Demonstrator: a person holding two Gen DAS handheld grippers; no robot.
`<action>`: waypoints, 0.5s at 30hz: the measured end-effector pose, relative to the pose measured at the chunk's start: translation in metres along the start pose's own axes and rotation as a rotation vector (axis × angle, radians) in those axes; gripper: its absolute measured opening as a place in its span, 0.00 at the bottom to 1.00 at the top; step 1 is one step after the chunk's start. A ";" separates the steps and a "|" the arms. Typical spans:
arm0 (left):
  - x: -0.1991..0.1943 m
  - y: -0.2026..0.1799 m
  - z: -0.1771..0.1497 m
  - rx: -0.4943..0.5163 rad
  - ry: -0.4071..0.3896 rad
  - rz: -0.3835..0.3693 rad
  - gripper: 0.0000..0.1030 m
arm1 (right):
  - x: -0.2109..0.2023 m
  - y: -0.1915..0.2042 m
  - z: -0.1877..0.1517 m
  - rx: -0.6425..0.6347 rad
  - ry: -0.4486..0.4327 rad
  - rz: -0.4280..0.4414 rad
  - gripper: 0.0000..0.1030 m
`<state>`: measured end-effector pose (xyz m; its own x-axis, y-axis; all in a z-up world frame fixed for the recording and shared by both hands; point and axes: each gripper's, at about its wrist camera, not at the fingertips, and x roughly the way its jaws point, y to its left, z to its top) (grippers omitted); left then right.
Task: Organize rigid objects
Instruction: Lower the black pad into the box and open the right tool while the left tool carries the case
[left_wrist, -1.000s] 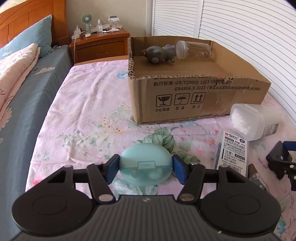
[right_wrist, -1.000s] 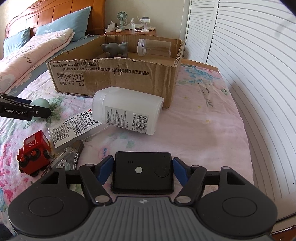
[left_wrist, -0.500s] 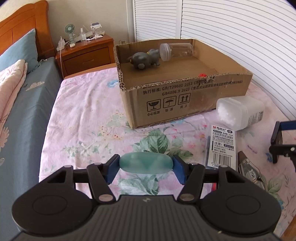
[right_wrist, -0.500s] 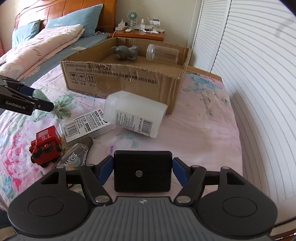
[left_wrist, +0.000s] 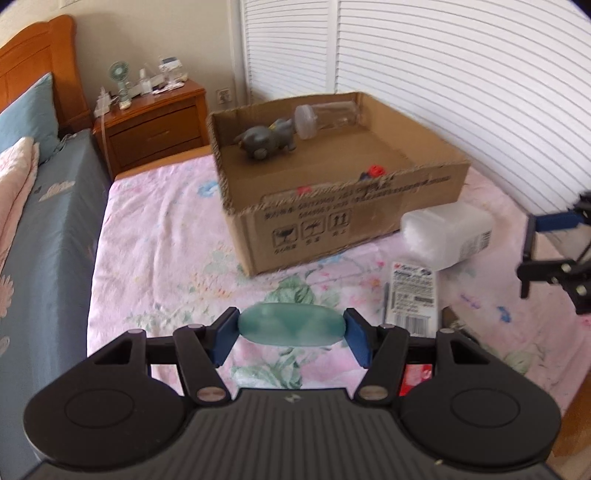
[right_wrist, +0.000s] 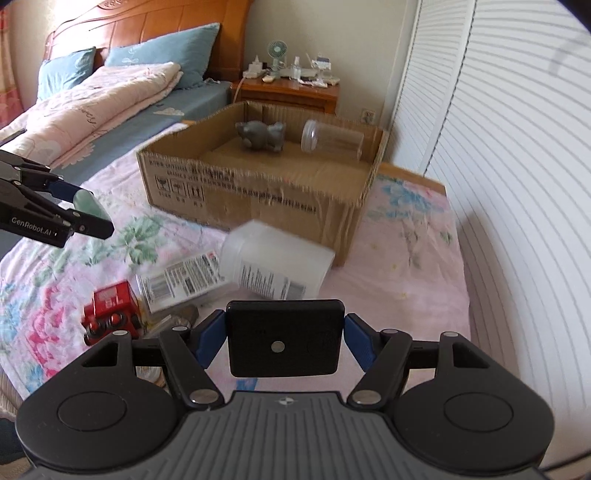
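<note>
Case (left_wrist: 291, 324): a pale green oval shell, being clamped end to end between the blue pads of the left gripper (left_wrist: 291, 330) and hanging clear above the flowered sheet (left_wrist: 159, 236) of the bed.
Black box (right_wrist: 283, 338): a flat dark rectangle with a small round button, being pinched on both sides by the right gripper (right_wrist: 283, 341), also off the bed.
Cardboard box (left_wrist: 369, 221): sitting open toward the far edge of the bed, near the shuttered doors (left_wrist: 443, 74).
Contents: a grey toy animal (left_wrist: 266, 142) and a clear jar (left_wrist: 327, 116) are lying against the far wall of the box, side by side.
Loose items: a white plastic tub (right_wrist: 277, 264) is lying on its side just beside the box's near wall; a labelled packet (right_wrist: 181, 280) is touching it; a red toy train (right_wrist: 110, 310) is resting next to the packet.
Background: a wooden nightstand (right_wrist: 288, 90) is carrying a small fan (right_wrist: 277, 51).
</note>
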<state>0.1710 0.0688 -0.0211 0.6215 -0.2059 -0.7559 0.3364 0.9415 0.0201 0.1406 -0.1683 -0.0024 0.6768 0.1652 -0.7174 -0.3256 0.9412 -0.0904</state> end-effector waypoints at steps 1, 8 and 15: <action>-0.003 -0.001 0.004 0.010 -0.004 -0.004 0.59 | -0.002 -0.001 0.005 -0.007 -0.011 0.003 0.71; -0.015 -0.003 0.041 0.043 -0.043 -0.042 0.59 | -0.004 -0.012 0.050 -0.030 -0.093 0.021 0.71; -0.009 -0.002 0.078 0.071 -0.077 -0.035 0.59 | 0.021 -0.028 0.099 -0.015 -0.119 0.013 0.71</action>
<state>0.2201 0.0482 0.0374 0.6605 -0.2606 -0.7041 0.4063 0.9127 0.0434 0.2292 -0.1618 0.0529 0.7460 0.2119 -0.6313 -0.3441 0.9343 -0.0929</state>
